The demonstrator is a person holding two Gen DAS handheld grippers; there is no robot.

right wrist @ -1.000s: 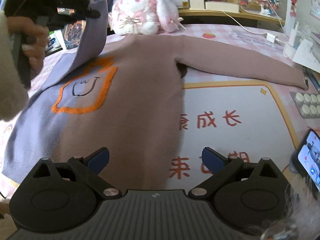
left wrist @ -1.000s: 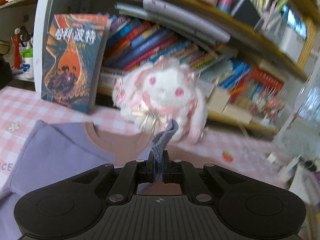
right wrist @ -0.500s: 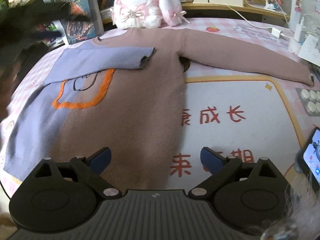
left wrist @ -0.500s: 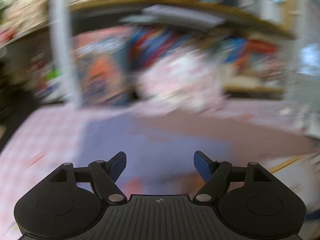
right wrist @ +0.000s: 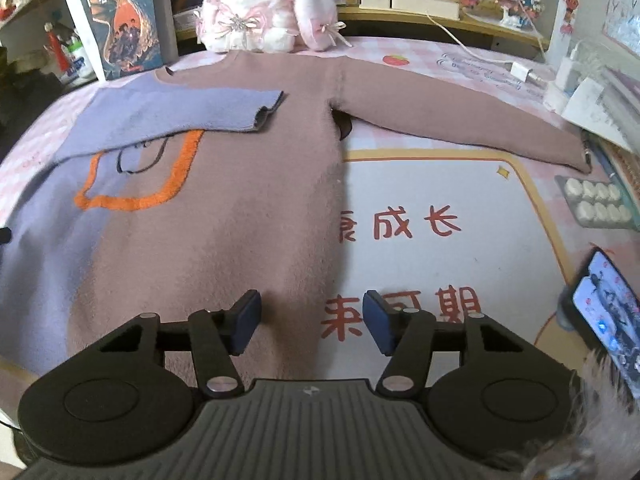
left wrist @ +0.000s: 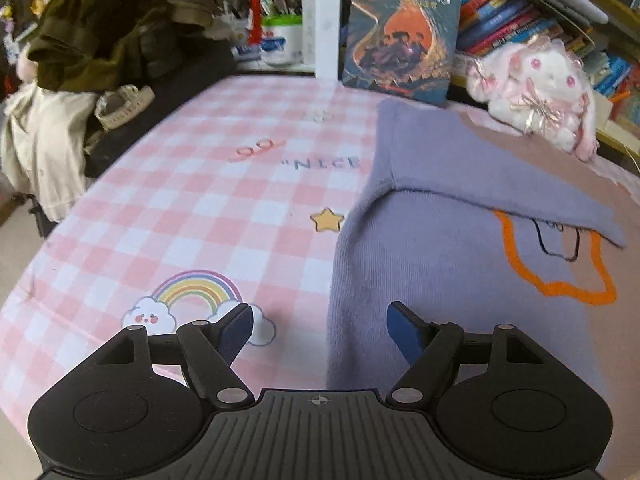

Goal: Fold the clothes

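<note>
The black left gripper (left wrist: 320, 330) hangs with its jaws apart over the lilac edge of the brown-and-lilac knitted sweater (right wrist: 224, 216), which lies flat on the pink checked tablecloth (left wrist: 192, 200), 1 lilac sleeve (right wrist: 180, 114) folded across its chest. The black right gripper (right wrist: 311, 322) is spread wide at the hem, gripping nothing.

Open tongs (right wrist: 311, 322) above flat sweater (right wrist: 240, 208)

Sweater (right wrist: 240, 208) flat on pink-checked tablecloth (left wrist: 208, 208)
</note>
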